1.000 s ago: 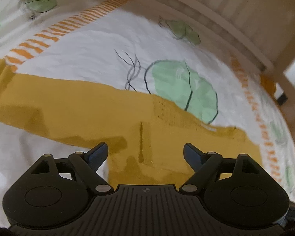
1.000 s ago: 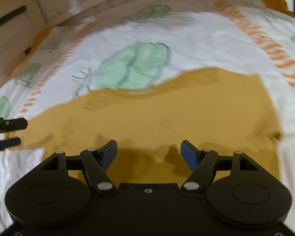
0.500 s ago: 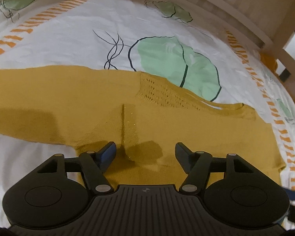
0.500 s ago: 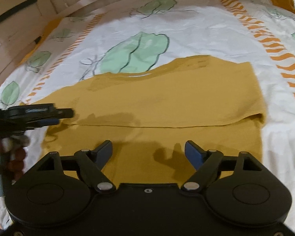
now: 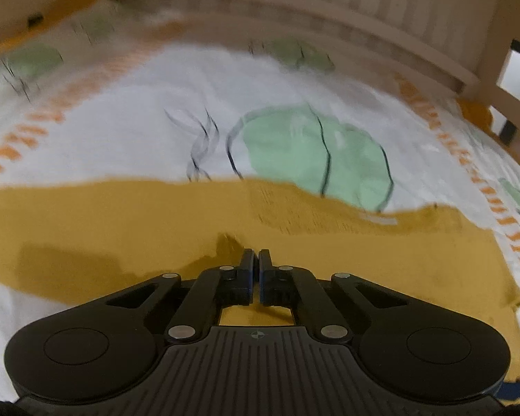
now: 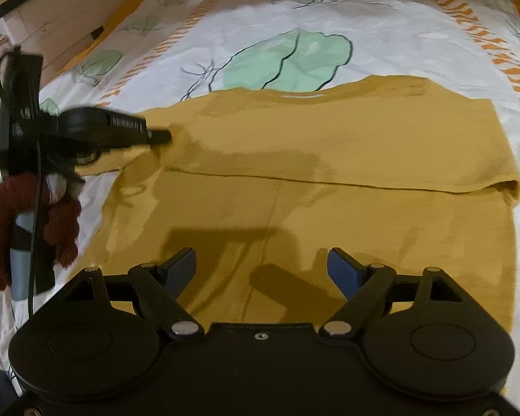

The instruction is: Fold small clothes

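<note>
Mustard-yellow knit garment [image 6: 329, 159] spread flat on bed, filling centre and lower half of both views; 1 horizontal fold already laid, its edge running left to right across mid-frame in right wrist view.

Left hand-held gripper [image 5: 259, 260]: pinched together on a small raised peak of the yellow knit, just above lower centre of left wrist view. Seen from right wrist view at left of frame [image 6: 161, 136], tip buried in cloth at garment's left side, handle in a dark-red gloved hand [image 6: 24, 228].

Right hand-held gripper [image 6: 261, 270]: spread wide, nothing between fingers [image 6: 345, 272], hovering over near part of garment at bottom of frame. Contact with cloth not determinable.

Risks, judged:
- Pinch looks shallow and may have caught only 1 layer; lifting could peel top layer off and undo the existing fold.
- Knit stretchy; one-sided pull likely to drag whole garment across sheet and skew the crease.
- Left wrist view motion-blurred, suggesting fast movement; thin bite could slip out.

Surface: white bedsheet [image 6: 381, 20] printed with pale green leaves, black line sketches and orange dashed stripes, mildly wrinkled. Room: slatted wooden bed frame [image 5: 381, 10] along top of left wrist view; dim, warm lighting, gripper shadows cast on cloth.
</note>
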Motion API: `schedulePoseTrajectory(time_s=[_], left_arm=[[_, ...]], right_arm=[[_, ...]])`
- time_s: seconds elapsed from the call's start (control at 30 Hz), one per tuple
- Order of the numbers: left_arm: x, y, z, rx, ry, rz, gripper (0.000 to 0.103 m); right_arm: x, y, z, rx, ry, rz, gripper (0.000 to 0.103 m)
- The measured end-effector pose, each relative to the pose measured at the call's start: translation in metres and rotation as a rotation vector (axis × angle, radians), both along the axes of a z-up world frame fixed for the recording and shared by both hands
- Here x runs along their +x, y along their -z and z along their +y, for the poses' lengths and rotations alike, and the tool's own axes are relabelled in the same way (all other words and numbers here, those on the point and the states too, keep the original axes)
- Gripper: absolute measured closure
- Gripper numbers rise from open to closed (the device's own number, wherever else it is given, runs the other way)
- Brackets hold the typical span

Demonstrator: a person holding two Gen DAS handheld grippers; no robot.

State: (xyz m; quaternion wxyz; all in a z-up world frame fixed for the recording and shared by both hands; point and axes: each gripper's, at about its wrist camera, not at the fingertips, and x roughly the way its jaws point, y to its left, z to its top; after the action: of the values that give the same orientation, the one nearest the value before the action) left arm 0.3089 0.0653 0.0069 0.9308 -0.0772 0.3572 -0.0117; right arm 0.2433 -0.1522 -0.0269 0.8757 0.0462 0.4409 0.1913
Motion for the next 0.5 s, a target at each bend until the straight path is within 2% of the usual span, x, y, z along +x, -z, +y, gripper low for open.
schedulePoseTrajectory(time_s=[0.1,0.2,0.37,0.43,0.5], left_arm=[[0.002,-0.003,0.007,-0.009,-0.01,-0.004,0.101],[0.007,0.001,0.015,-0.071,0.012,0.041,0.1],[0.004,-0.005,0.017,-0.031,-0.024,-0.017,0.1],[0.007,-0.003,0.021,-0.071,-0.021,0.01,0.099],[0.012,0.004,0.026,-0.152,0.014,0.064,0.096]], right_arm=[[-0.002,0.002,0.002,-0.002,-0.01,0.003,0.018],[-0.002,0.003,0.0,-0.002,-0.003,0.008,0.018],[-0.001,-0.001,-0.006,0.013,0.023,0.0,0.018],[-0.001,-0.002,-0.007,0.023,0.026,0.002,0.018],[0.0,-0.001,-0.007,0.031,0.027,0.007,0.018]])
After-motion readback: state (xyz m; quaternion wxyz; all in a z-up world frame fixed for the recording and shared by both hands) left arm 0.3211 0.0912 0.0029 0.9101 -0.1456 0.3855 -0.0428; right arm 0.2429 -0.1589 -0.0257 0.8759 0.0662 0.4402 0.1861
